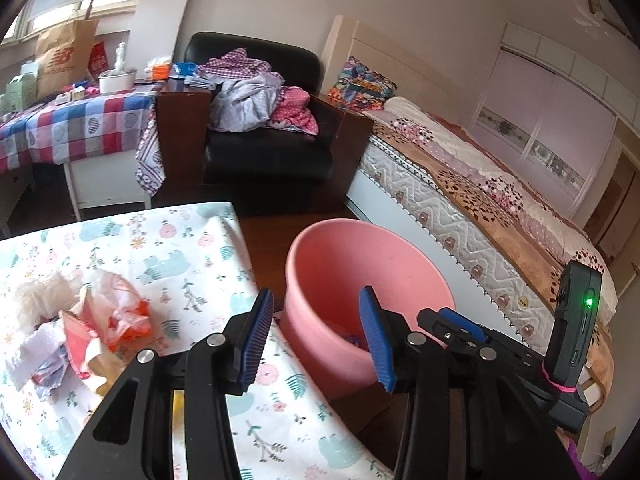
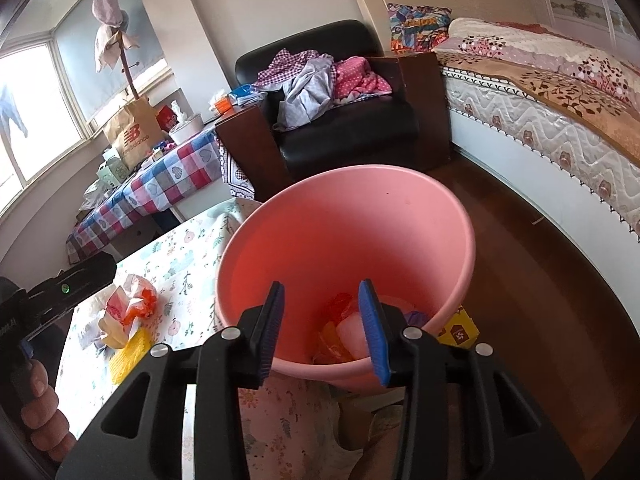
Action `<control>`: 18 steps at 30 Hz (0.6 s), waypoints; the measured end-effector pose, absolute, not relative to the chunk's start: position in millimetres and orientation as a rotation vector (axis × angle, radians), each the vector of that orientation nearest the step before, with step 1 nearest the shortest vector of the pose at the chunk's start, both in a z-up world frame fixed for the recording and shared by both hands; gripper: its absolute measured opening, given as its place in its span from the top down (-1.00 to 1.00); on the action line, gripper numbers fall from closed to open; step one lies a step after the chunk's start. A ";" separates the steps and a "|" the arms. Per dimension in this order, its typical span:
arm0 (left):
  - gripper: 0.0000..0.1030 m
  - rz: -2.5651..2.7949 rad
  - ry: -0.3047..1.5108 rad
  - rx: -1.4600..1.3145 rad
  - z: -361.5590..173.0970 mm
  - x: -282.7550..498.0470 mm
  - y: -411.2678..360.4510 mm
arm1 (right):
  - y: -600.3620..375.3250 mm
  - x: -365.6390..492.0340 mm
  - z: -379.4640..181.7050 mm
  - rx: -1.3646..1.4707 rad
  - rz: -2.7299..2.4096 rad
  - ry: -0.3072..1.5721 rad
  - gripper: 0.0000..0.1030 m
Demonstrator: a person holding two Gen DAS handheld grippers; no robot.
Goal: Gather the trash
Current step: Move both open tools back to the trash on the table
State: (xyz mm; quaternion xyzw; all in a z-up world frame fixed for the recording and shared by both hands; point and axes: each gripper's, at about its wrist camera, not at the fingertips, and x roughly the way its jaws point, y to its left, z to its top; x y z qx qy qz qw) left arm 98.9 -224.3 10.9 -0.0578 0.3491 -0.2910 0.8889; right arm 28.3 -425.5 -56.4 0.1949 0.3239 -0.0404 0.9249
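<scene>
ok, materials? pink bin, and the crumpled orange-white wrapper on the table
Pink bin: looks like moulded plastic, smooth semi-matte wall, soft sheen, rolled rim. Orange-white wrapper: probably thin plastic film, translucent, sharply creased with glossy highlights; could be coated paper in parts.

The pink bin (image 2: 348, 240) holds crumpled scraps low inside — orange, white, purple — partly behind the right gripper's fingers (image 2: 370, 328), so what each scrap is cannot be told. A yellow box (image 2: 460, 330) shows only a corner past the rim. On the tabletop (image 1: 192, 256) the trash pile (image 1: 80, 328) runs toward the left edge — its pieces blur together.
</scene>
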 end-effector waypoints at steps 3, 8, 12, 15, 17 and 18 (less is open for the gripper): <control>0.14 -0.581 0.726 -0.133 12.1 98.7 -210.3 | -418.7 28.8 -52.7 0.388 -0.075 0.664 0.23; 0.14 -0.534 0.727 -0.148 12.9 96.0 -184.2 | -404.9 29.2 -47.2 0.374 -0.046 0.663 0.23; 0.14 -0.500 0.725 -0.155 13.6 89.4 -162.3 | -389.1 28.6 -42.1 0.348 -0.014 0.662 0.23; 0.13 -0.464 0.716 -0.158 13.2 82.6 -143.3 | -375.7 29.7 -39.5 0.337 0.018 0.666 0.23; 0.13 -0.431 0.712 -0.150 11.3 77.8 -129.6 | -366.7 31.2 -39.0 0.338 0.046 0.672 0.23; 0.13 -0.421 0.712 -0.147 10.0 76.0 -125.1 | -361.5 32.3 -39.0 0.337 0.064 0.679 0.23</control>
